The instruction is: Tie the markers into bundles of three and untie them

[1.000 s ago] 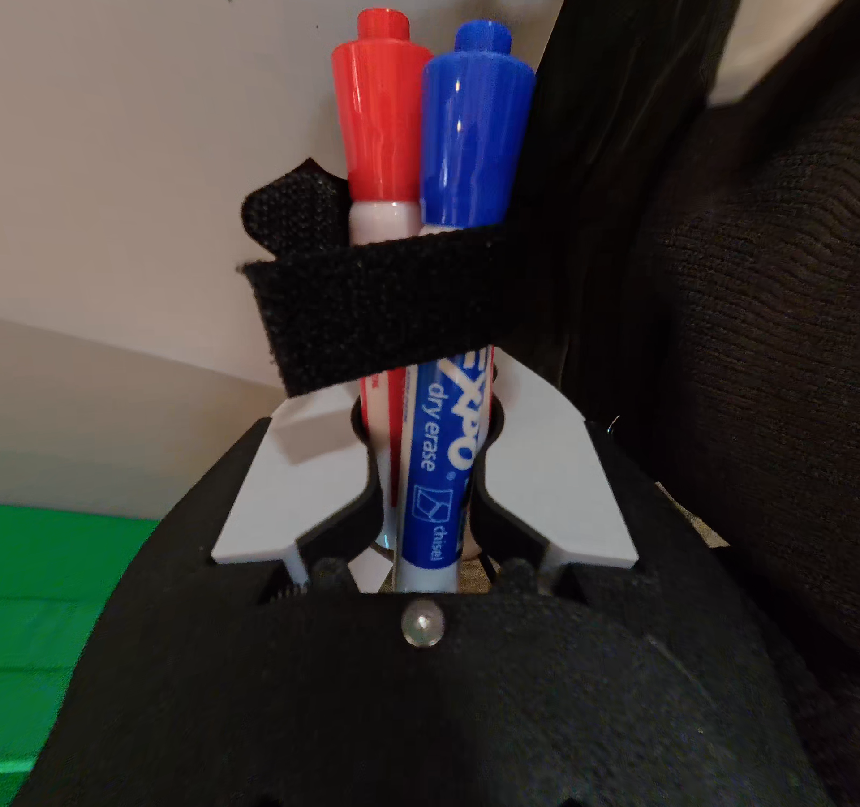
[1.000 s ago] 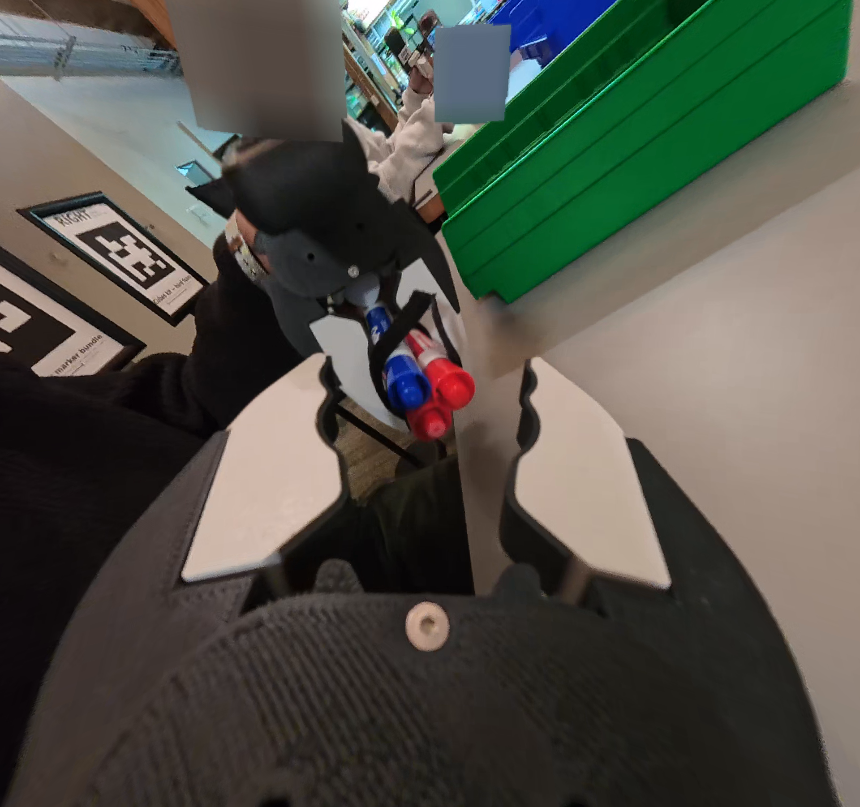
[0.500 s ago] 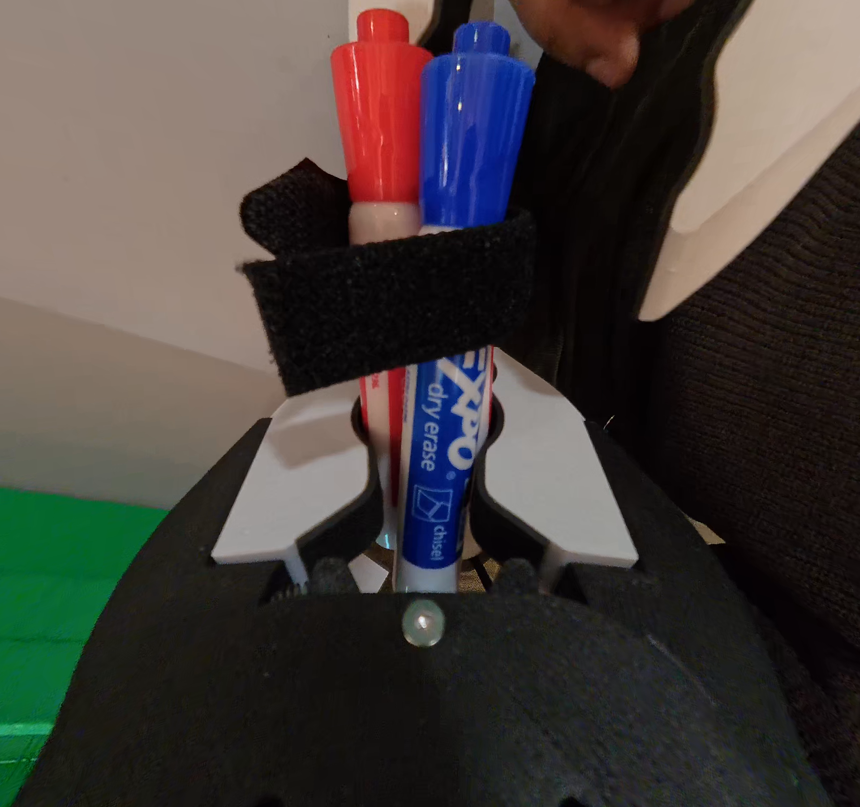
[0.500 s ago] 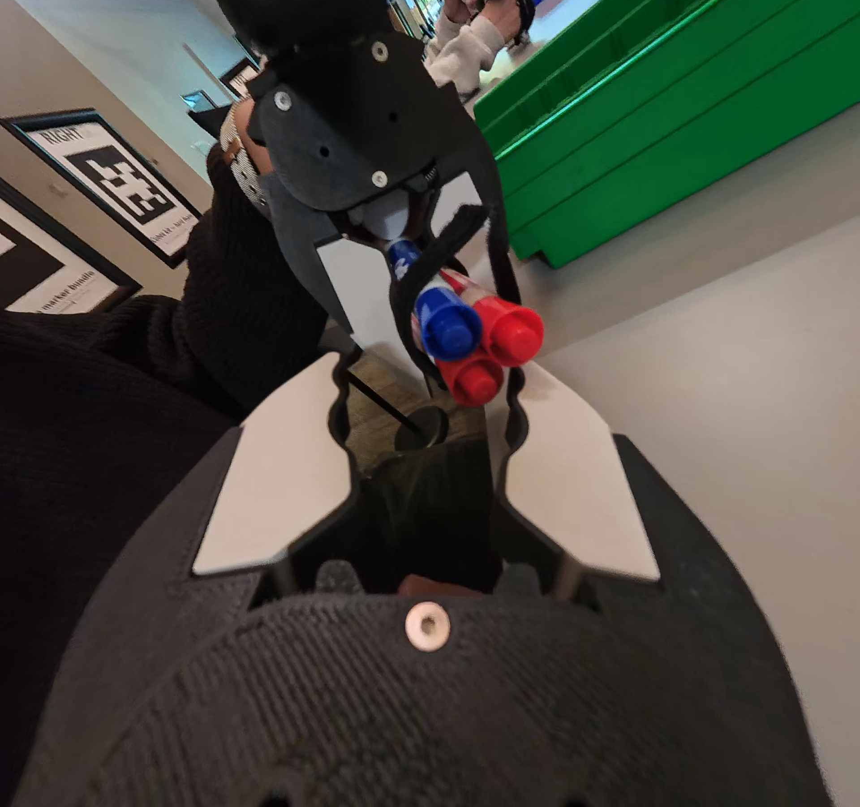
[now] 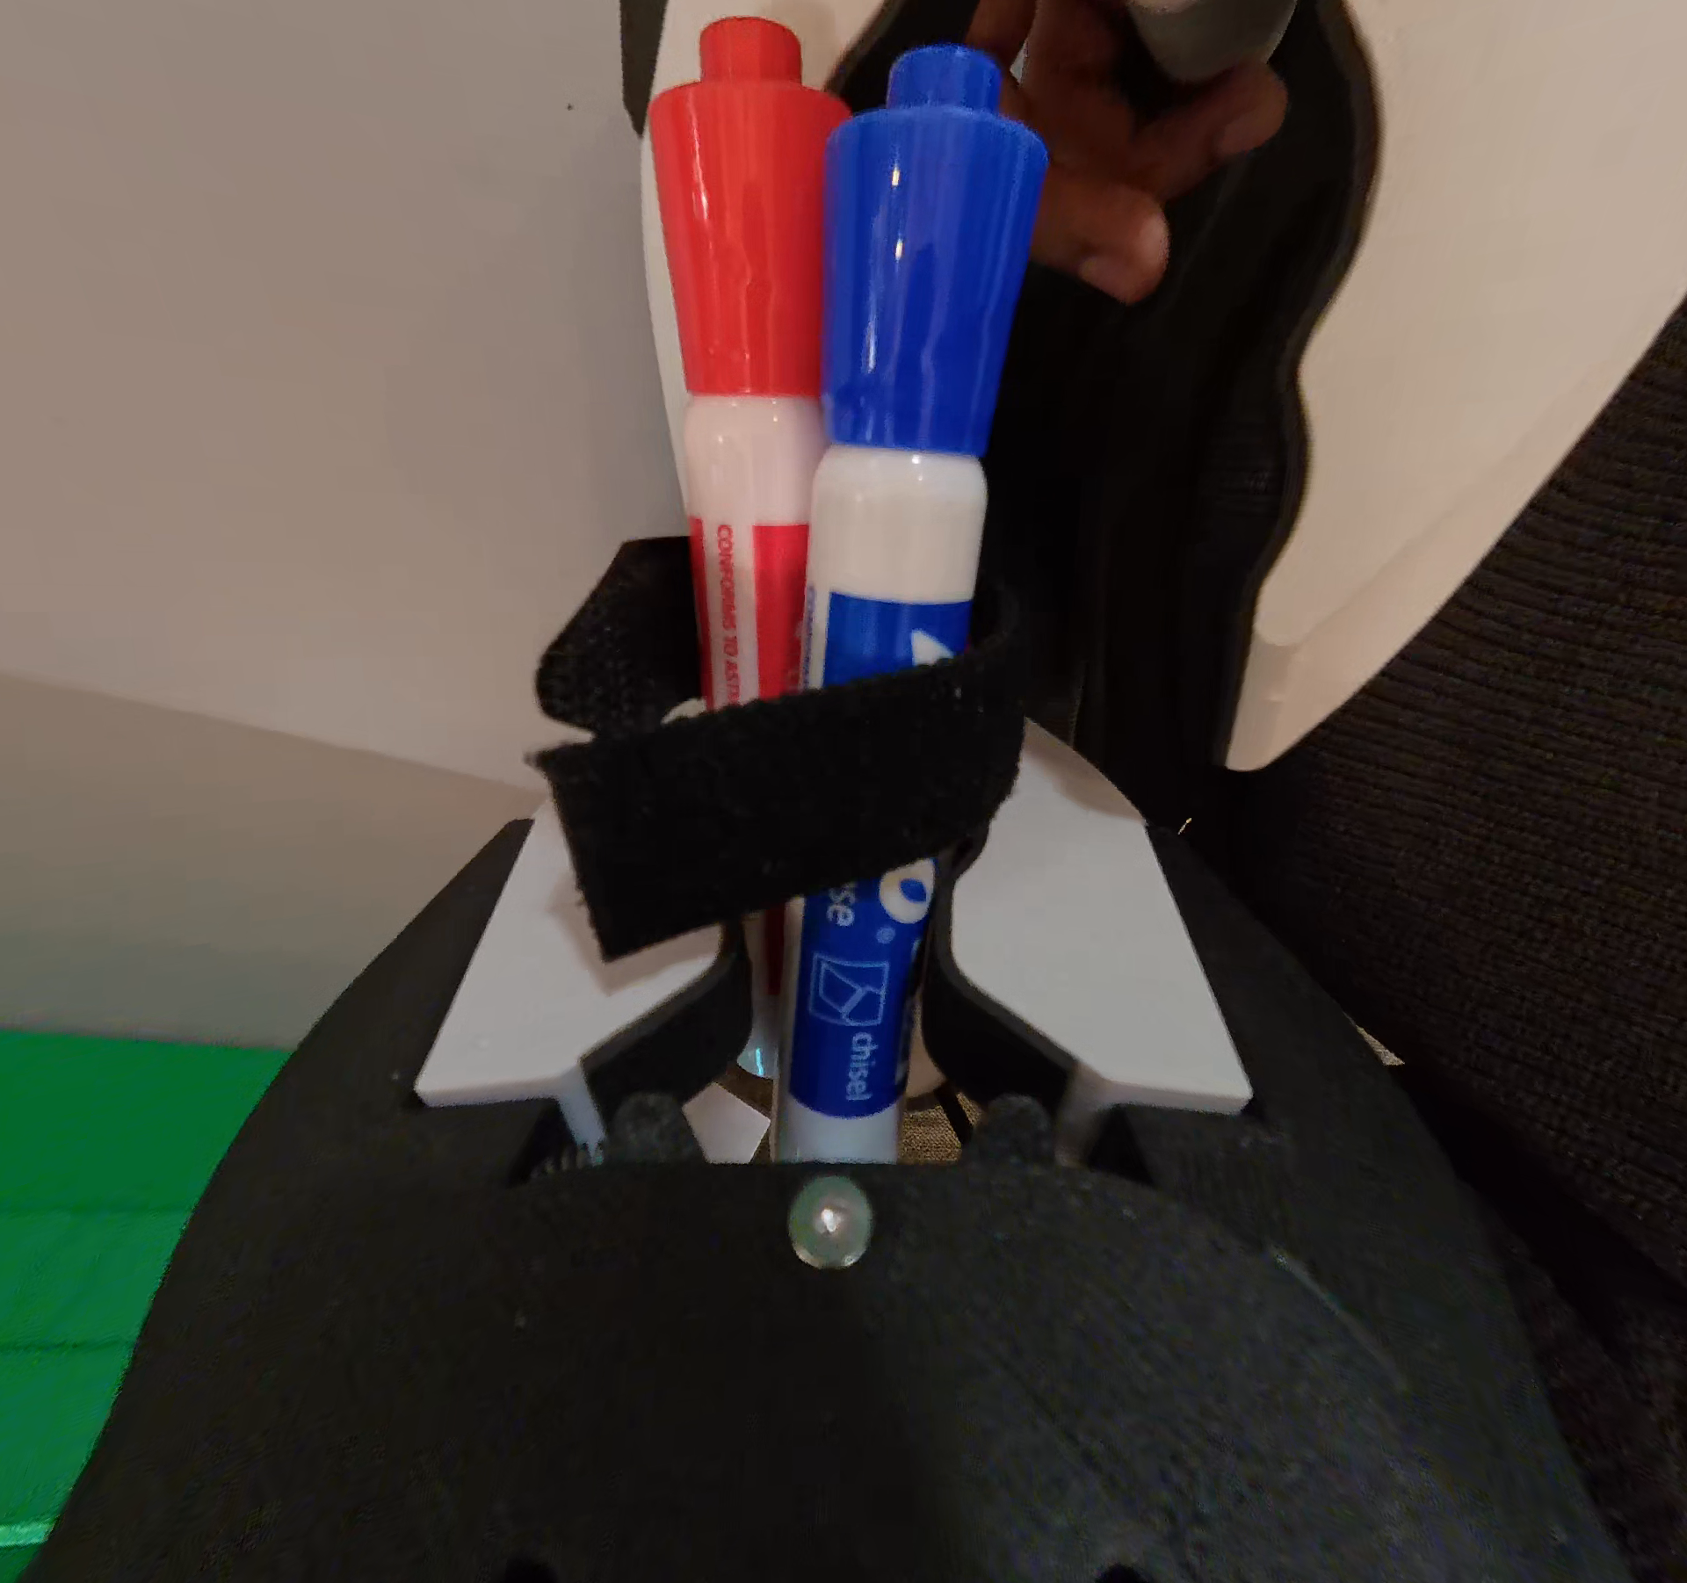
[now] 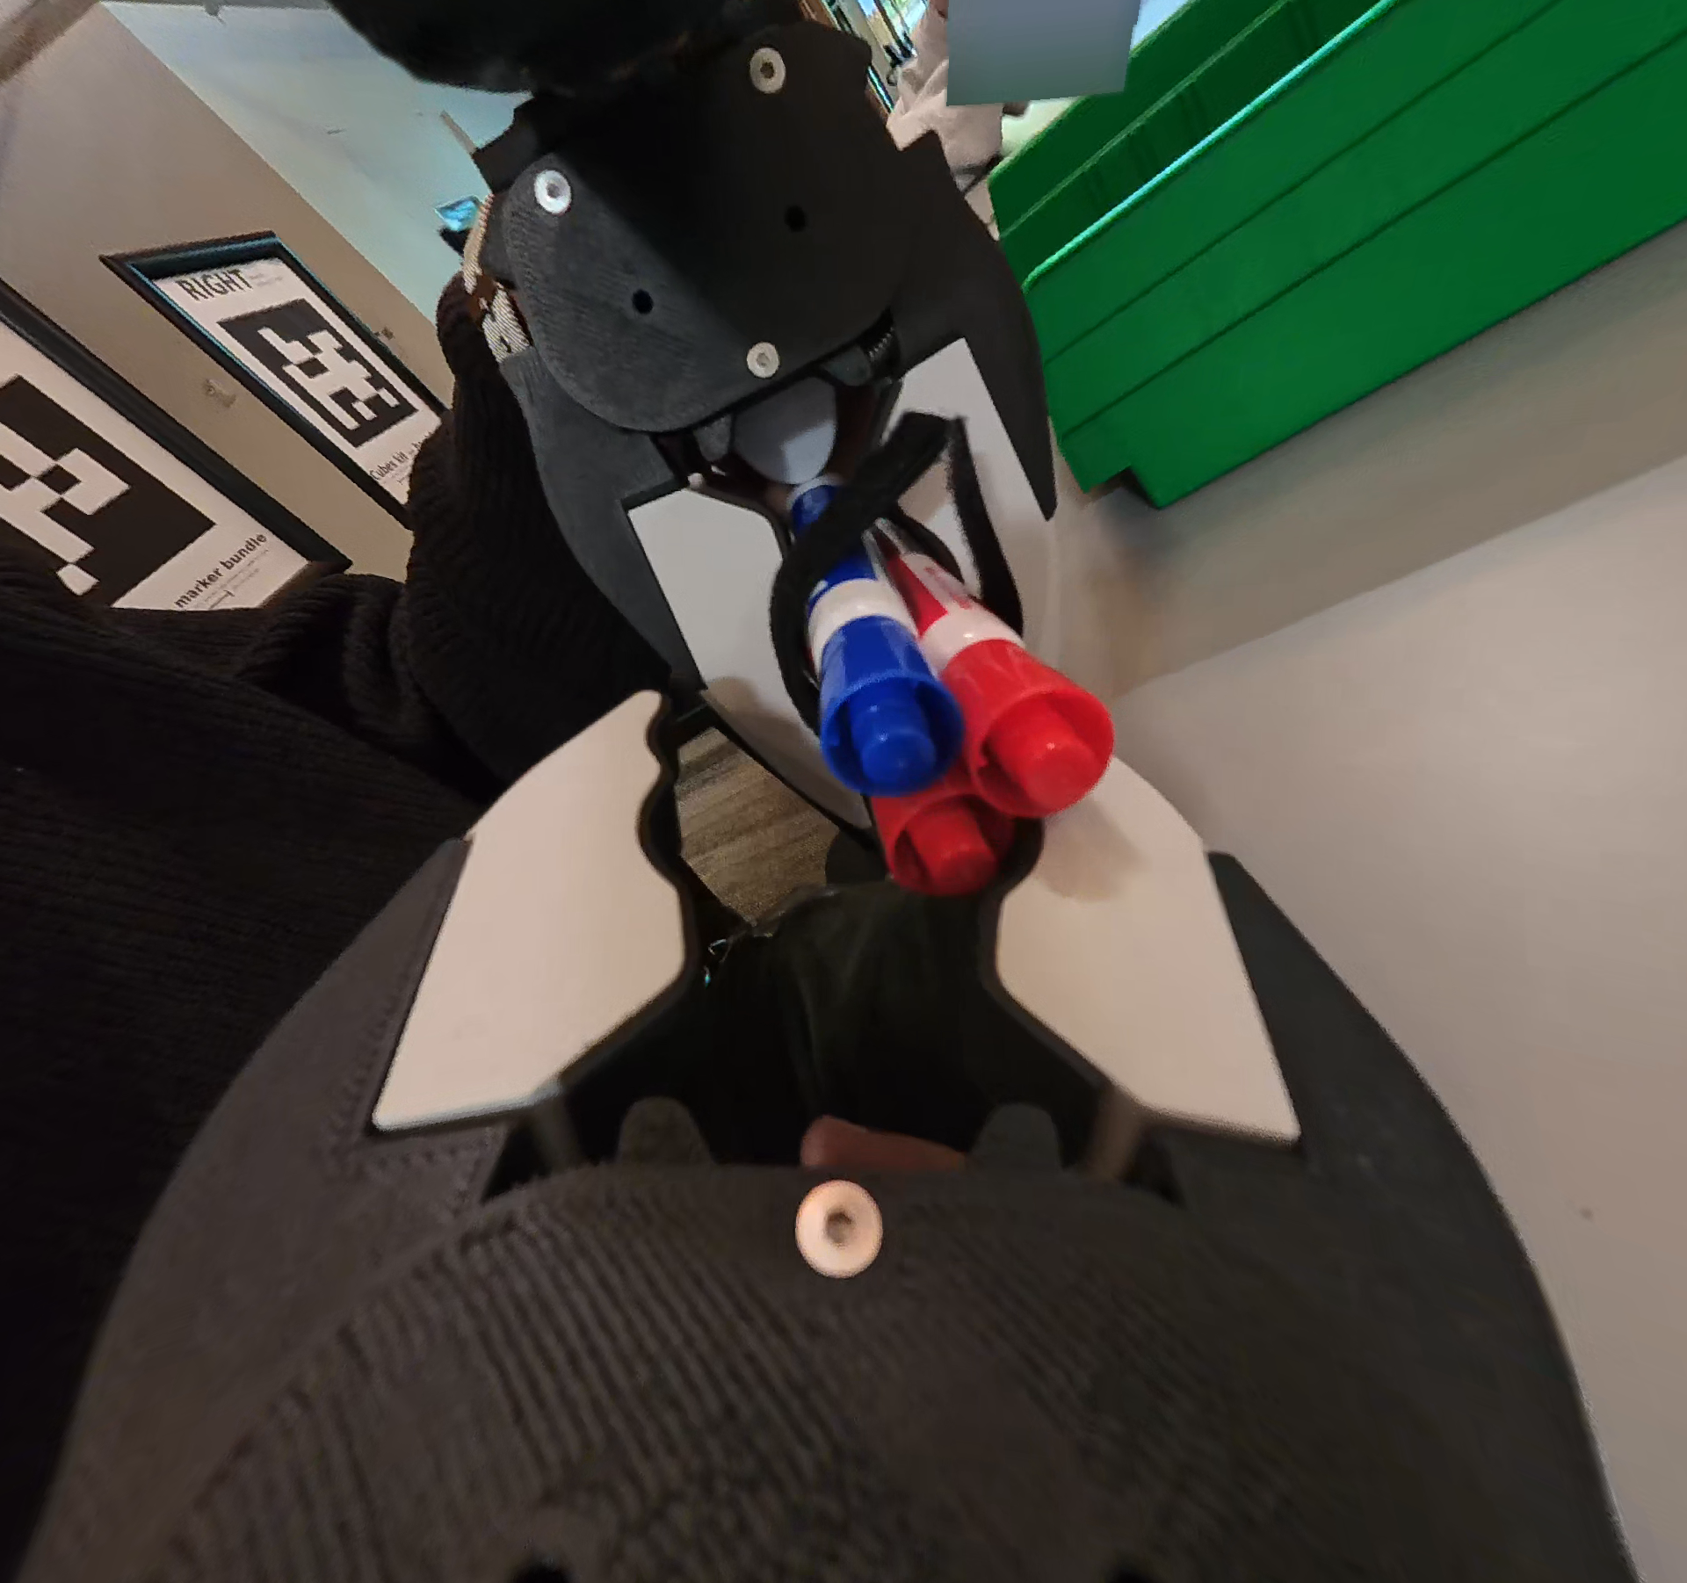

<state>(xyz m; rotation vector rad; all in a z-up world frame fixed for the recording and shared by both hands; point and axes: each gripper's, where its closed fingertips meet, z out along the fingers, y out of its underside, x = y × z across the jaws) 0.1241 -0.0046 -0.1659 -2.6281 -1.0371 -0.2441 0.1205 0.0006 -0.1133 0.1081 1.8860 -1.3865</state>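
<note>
Left tongs (image 5: 844, 818) clamp a strap-bound bundle of red and blue capped markers (image 5: 899, 535) at frame centre — right tongs (image 6: 835, 818) gape empty, one pad touching the caps.

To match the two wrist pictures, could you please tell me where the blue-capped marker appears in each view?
Left wrist view: the blue-capped marker stands upright at centre, right of a red-capped marker.
Right wrist view: it points toward the camera just above centre, left of the red caps.
Shared landmark: the black strap around the markers.
</note>
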